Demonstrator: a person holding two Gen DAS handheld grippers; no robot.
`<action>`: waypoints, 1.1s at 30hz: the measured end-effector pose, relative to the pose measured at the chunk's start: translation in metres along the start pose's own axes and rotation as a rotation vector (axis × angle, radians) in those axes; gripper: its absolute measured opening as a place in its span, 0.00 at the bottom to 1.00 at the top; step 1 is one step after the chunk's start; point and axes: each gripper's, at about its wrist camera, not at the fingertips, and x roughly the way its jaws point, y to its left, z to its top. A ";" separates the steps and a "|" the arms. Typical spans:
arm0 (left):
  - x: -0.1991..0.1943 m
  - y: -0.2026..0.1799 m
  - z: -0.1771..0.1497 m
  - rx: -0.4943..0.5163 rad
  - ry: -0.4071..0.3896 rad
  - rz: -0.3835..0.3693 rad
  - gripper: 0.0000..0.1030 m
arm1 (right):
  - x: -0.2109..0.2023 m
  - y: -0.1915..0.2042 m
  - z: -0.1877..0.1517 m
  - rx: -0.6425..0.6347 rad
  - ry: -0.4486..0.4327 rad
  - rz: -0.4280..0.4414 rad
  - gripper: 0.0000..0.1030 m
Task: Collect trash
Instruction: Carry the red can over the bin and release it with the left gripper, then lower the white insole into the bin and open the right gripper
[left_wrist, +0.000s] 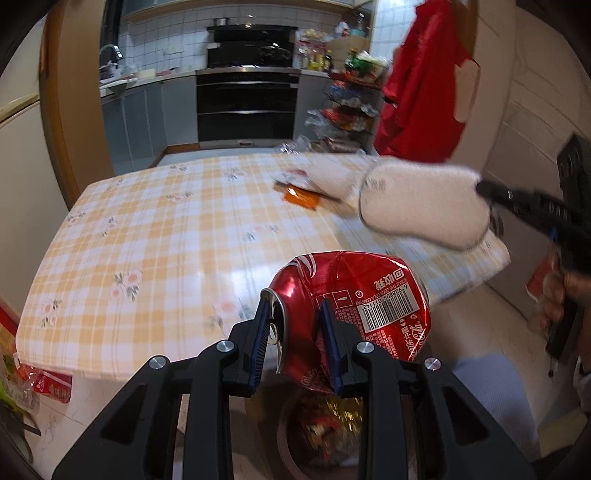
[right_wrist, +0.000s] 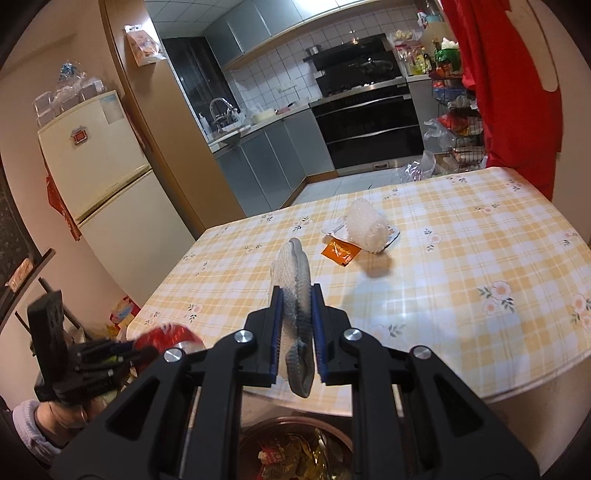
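My left gripper (left_wrist: 295, 325) is shut on a crushed red Coca-Cola can (left_wrist: 369, 295), held above a trash bin (left_wrist: 291, 443) full of wrappers below the table's near edge. My right gripper (right_wrist: 297, 317) is shut on a white-and-grey sock (right_wrist: 295, 284), held edge-on above the bin (right_wrist: 258, 439). The sock (left_wrist: 421, 199) and right gripper show at the right in the left wrist view. The can (right_wrist: 166, 338) shows blurred at lower left in the right wrist view. On the table lie an orange packet (right_wrist: 340, 252), a white foam net (right_wrist: 367, 225) and a foil wrapper (right_wrist: 334, 230).
The table has a yellow checked floral cloth (right_wrist: 461, 258). A fridge (right_wrist: 107, 177) stands to the left, a kitchen with an oven (right_wrist: 369, 125) behind. A red garment (right_wrist: 509, 92) hangs at the far right. A wire rack with bags (right_wrist: 458, 122) stands beyond the table.
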 end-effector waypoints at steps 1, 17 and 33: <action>-0.001 -0.005 -0.007 0.009 0.012 -0.010 0.27 | -0.004 0.001 -0.003 -0.004 -0.002 -0.003 0.18; 0.007 -0.055 -0.068 0.058 0.135 -0.179 0.67 | -0.037 -0.007 -0.036 0.008 0.004 -0.026 0.18; -0.043 0.023 -0.039 -0.231 -0.102 0.076 0.94 | -0.020 0.015 -0.076 -0.027 0.154 0.031 0.18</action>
